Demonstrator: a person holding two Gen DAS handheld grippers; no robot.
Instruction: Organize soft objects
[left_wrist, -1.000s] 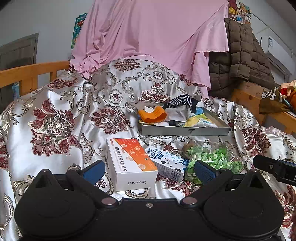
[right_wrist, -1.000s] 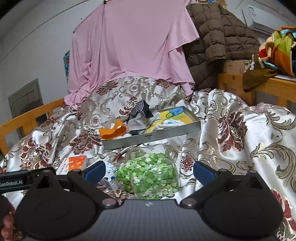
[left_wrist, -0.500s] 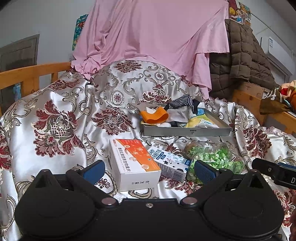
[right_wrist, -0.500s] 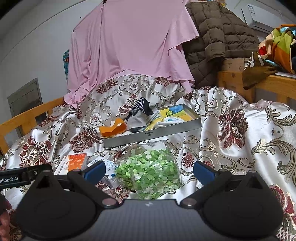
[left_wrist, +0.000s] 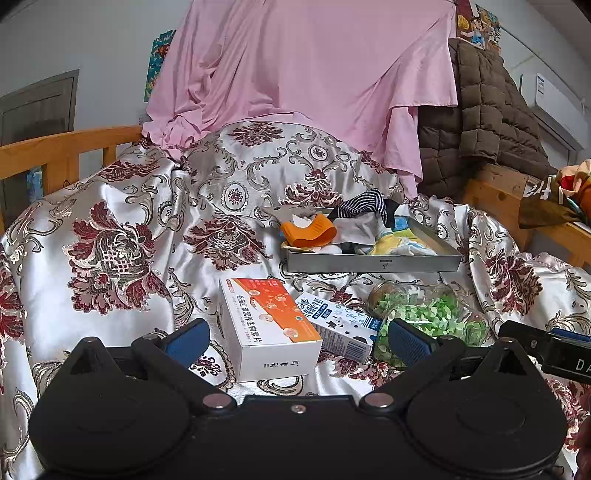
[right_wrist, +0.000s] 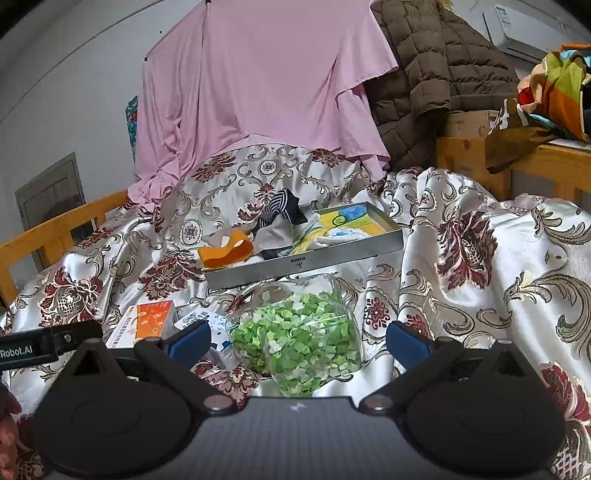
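Satin bedspread (left_wrist: 122, 229), silver with maroon flowers, covers the bed where a sorting job is under way, a pink sheet (left_wrist: 306, 74) hanging behind it. On the spread sits a grey metal tray (left_wrist: 373, 263) that already holds the soft things: a striped cloth (left_wrist: 364, 207), a grey garment (left_wrist: 360, 230), a yellow-and-blue cloth (left_wrist: 402, 242) and an orange band (left_wrist: 310, 232) at the tray's left end. Nearer the cameras lie three items that are not cloth: a clear jar of green paper stars (right_wrist: 295, 332) on its side, an orange-and-white box (left_wrist: 269, 325) and a small blue-and-white carton (left_wrist: 340, 326) between the two.

The left gripper (left_wrist: 295, 338) hangs with jaws spread wide and empty, the box straight ahead of it. The right gripper (right_wrist: 297, 338) is likewise spread and empty, the jar lying between its fingers but touching neither.

The tray of soft items lies beyond both tools, past the box, carton and jar, well apart from either set of fingers. Judging by the layout, the step in hand is a reach into that tray. Doing it well means passing over the jar without nudging it, since it could roll on slippery satin, then pinching one cloth by a raised fold, not scraping the tray floor, so that the neighbours stay put.
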